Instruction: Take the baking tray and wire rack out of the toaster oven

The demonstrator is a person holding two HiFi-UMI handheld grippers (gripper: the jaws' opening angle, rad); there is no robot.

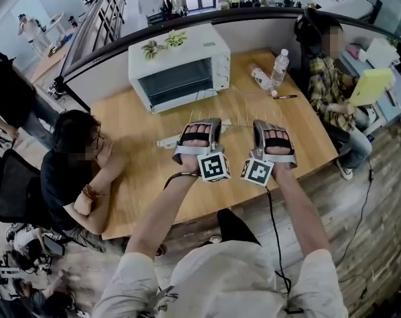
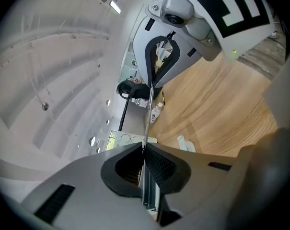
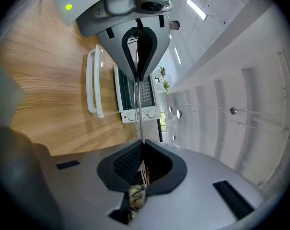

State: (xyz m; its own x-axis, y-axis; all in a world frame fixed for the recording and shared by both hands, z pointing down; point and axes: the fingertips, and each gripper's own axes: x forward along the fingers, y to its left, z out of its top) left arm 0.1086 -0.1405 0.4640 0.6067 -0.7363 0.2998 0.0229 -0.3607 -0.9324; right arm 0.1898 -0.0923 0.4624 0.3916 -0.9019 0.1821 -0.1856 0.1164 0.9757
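Left gripper (image 2: 145,148), right gripper (image 3: 143,143): jaws tight on wire rack (image 1: 237,115); toaster oven (image 1: 180,71) beyond

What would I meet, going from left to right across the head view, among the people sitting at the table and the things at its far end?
Seated person in black → toaster oven → bottle lying down → upright bottle → seated person in a plaid shirt.
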